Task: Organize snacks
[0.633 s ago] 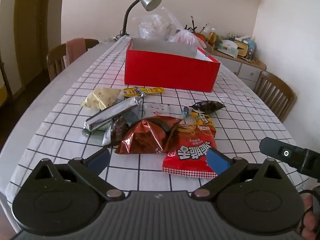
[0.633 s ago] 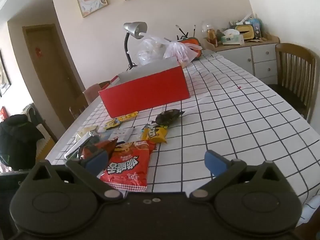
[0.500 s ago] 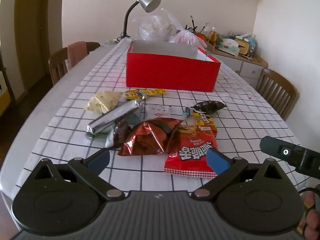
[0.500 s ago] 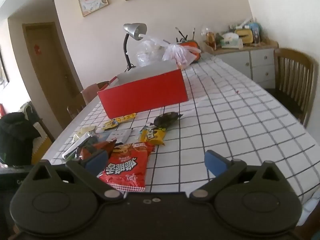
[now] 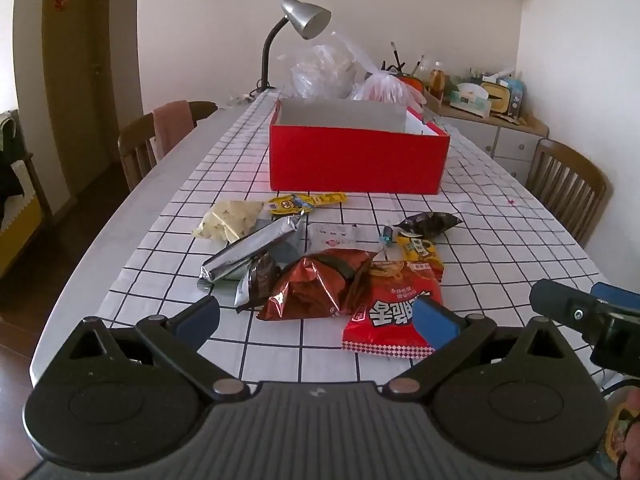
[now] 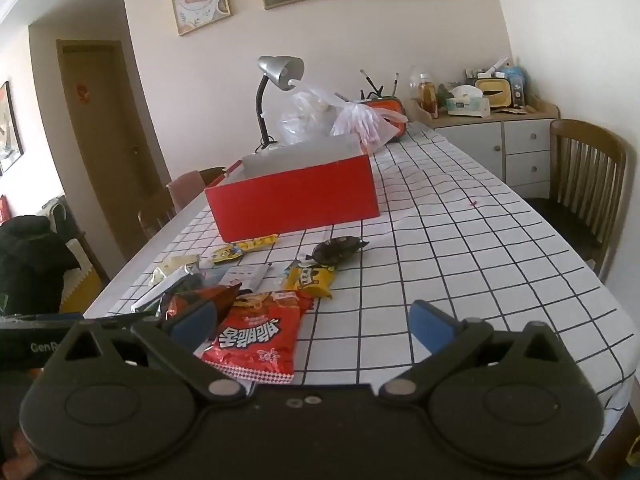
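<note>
Currently: left gripper point(image 5: 316, 317) gaping empty | right gripper point(image 6: 314, 322) gaping empty | snacks point(image 5: 394, 304) lying before red box point(image 5: 356, 158).

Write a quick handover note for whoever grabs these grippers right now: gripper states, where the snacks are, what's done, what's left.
Left gripper: open, empty, short of the snack pile.
Right gripper: open, empty, near the table edge.
Snacks lie loose on the tablecloth in front of the red box: red bag nearest, brown bag, silver bar, yellow packets, dark packet.
Done: no snack visible in the box.
Left: everything.
</note>
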Demonstrator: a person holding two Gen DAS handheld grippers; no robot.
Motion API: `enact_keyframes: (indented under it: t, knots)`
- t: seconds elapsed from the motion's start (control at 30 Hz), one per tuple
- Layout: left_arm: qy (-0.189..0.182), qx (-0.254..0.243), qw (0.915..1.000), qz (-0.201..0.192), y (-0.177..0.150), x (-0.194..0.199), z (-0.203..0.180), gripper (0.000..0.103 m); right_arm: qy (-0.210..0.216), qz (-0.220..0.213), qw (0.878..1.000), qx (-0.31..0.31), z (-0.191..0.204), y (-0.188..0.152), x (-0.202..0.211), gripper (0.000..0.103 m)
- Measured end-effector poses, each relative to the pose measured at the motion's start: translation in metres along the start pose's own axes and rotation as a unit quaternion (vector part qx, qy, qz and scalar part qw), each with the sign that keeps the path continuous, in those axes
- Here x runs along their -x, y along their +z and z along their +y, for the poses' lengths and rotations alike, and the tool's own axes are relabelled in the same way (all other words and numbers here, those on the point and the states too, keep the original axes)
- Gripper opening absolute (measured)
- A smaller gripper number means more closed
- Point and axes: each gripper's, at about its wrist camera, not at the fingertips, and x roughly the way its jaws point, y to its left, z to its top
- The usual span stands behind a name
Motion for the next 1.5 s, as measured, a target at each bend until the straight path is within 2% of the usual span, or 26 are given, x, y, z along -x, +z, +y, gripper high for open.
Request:
enact_keyframes:
  t: [0.63,1.5]
  knots:
    - [-0.002,-0.003,0.9999,-0.014,0.001,0.014,-0.004,0.103,-0.002,-0.003,1.000,0.002,0.003,0.000,0.006,0.103]
    - [-0.009,-0.009,0.9998,-0.015,-0.002,0.012,-0.009,0.103,-0.003,0.003,1.000,0.000,0.003,-0.002,0.005,0.103]
